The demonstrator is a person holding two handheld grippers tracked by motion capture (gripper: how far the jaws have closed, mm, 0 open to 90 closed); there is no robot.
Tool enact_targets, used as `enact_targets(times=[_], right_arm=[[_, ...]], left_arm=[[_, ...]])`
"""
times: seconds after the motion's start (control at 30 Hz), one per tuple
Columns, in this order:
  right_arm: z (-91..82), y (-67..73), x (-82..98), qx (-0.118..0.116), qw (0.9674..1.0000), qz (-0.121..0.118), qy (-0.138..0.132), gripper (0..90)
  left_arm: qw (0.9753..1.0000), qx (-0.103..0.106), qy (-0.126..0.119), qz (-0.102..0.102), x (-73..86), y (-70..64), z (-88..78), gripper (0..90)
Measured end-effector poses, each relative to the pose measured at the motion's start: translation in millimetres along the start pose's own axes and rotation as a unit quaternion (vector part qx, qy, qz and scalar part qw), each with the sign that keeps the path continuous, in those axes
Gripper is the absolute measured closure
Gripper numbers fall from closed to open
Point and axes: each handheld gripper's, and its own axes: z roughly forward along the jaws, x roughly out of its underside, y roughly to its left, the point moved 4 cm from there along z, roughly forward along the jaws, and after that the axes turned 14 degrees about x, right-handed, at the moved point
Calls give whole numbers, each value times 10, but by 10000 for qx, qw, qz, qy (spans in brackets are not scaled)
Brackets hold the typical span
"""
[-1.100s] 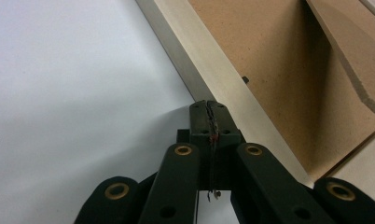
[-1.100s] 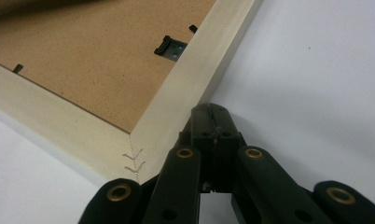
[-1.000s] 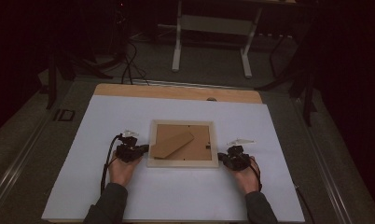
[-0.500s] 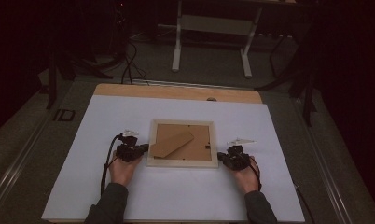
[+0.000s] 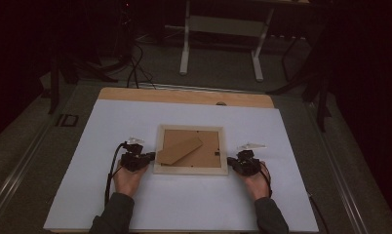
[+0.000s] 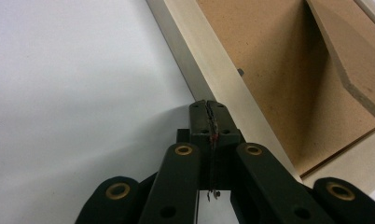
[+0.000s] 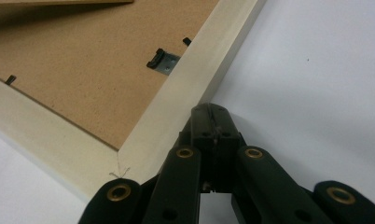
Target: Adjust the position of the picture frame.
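Nothing had moved since before: we kept our left gripper [image 5: 147,157] and right gripper [image 5: 231,164] clenched empty against the picture frame's [image 5: 190,170] two sides.

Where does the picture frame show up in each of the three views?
High view: the picture frame lies back-up mid-table, between the left gripper and right gripper.
Left gripper view: its pale rail runs diagonally above the shut jaws.
Right gripper view: its near corner sits left of the shut jaws.
Shared landmark: the brown backing board.
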Motion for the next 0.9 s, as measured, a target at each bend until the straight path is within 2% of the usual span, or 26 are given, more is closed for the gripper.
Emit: enact_targets(times=[0.3, 0.47, 0.57, 0.63, 0.7, 0.9], right_arm=[[17, -6, -18, 24, 10000, 8, 1, 899], [22, -18, -13, -29, 10000, -45, -67, 896], [19, -19, -17, 105, 9998, -129, -127, 838], [6, -30, -20, 141, 9997, -122, -151, 828], [-25, -58, -27, 235, 9994, -126, -210, 814], [-135, -138, -69, 285, 9987, -57, -423, 760]], left_arm=[[10000, -84, -22, 41, 19, -27, -4, 900], [9998, -125, -42, 170, 30, -31, -7, 900], [9997, -161, -63, 176, 26, -30, -15, 884], [9997, -142, -58, 177, 25, -18, -27, 853], [9996, -217, -50, 187, 23, -6, -44, 841], [9990, -390, -107, 206, 10, 41, -111, 794]])
